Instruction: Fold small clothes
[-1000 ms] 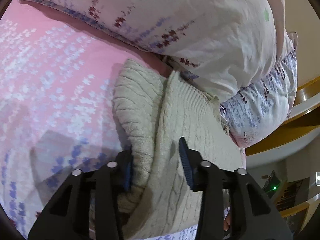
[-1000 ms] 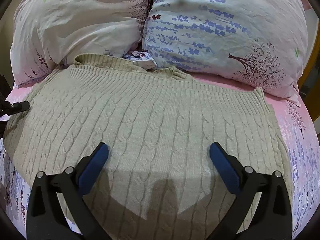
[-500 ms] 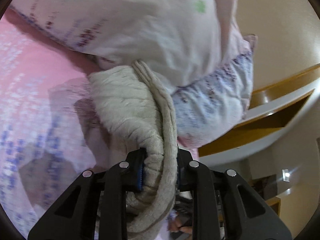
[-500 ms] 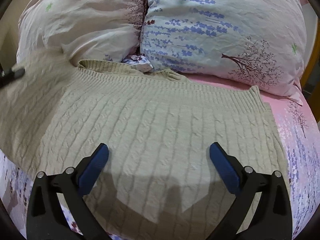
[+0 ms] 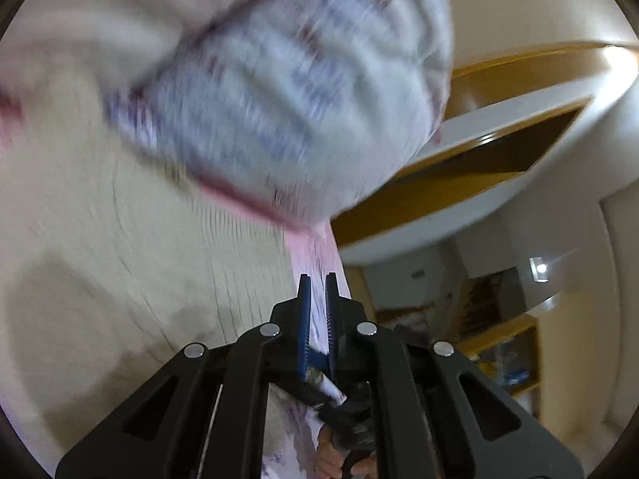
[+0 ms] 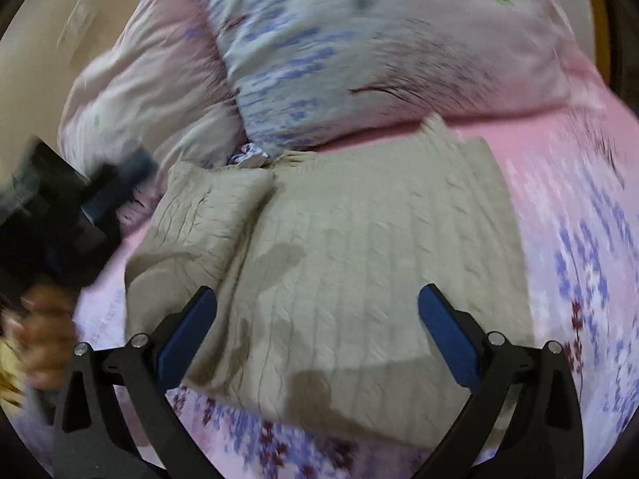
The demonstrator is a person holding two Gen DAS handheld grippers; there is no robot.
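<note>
We note the left gripper (image 5: 315, 279): its jaws have just been closing and now meet on nothing, the sweater (image 6: 339, 263) edge it carried half a second ago gone. That edge now lies as a flap over the sweater's left side, just below the pillows (image 6: 359, 52). The right gripper (image 6: 317, 311) hovers wide open above the sweater, empty. One side-fold looks done.

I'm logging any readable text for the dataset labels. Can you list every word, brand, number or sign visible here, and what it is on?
None can be read.
The sweater shows only cable knit, no tag or label.
The pillows and the bedsheet carry flower and tree prints, no lettering.
The shelves in the left wrist view hold items too small and blurred to read.
</note>
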